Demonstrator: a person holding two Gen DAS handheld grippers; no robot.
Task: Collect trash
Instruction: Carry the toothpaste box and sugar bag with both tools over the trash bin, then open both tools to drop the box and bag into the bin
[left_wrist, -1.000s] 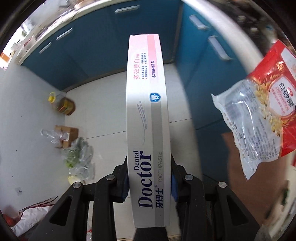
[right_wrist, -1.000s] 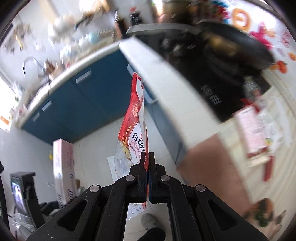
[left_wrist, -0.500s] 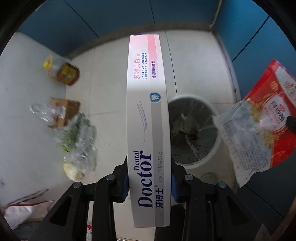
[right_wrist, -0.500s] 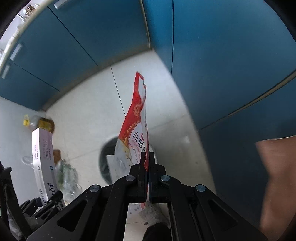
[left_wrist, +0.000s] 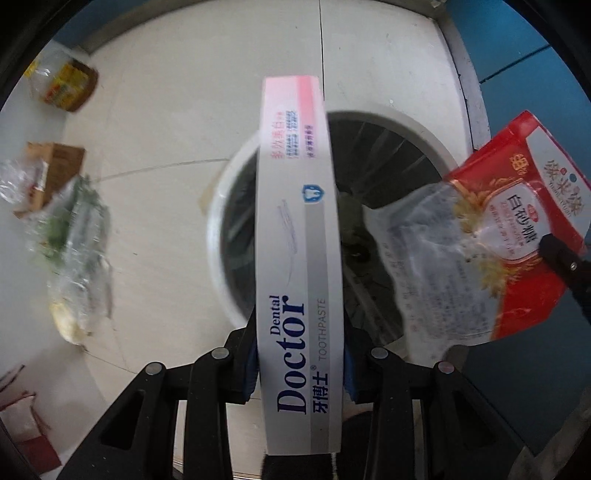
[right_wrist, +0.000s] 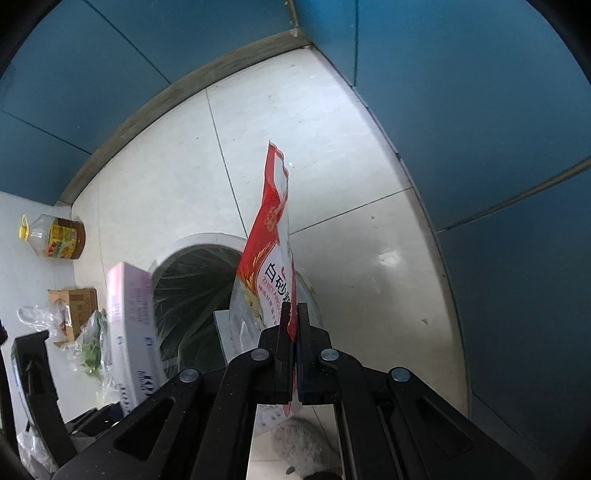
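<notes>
Your left gripper (left_wrist: 300, 363) is clamped on the sides of a long toothpaste box (left_wrist: 297, 236), near its printed end. The box is white and grey along most of its length, with "Dental Doctor TOOTHPASTE" in dark blue lettering, a small blue shield emblem at mid-length, and a pink band with small print at the far end. It points away from you, and its far half hangs over the open mouth of a round white trash bin (left_wrist: 218, 236) lined with a dark bag. In the right wrist view the same box (right_wrist: 129, 325) shows at the left, beside the bin (right_wrist: 173, 254).

Your right gripper (right_wrist: 291, 325) is closed tight on the lower edge of a crinkled plastic sugar bag (right_wrist: 269, 258). That bag is red with gold grain motifs and a white label of Chinese characters, and part of it is clear film. Seen from the left (left_wrist: 480, 251), it looks flat and empty, and hangs over the bin's right rim.

On the pale tiled floor (right_wrist: 332, 166) to the left lie an oil bottle (right_wrist: 55, 238) with a yellow cap, a small cardboard box (right_wrist: 75, 306) and loose clear plastic with greens (left_wrist: 70, 236). Blue cabinets (right_wrist: 480, 110) border the floor.
</notes>
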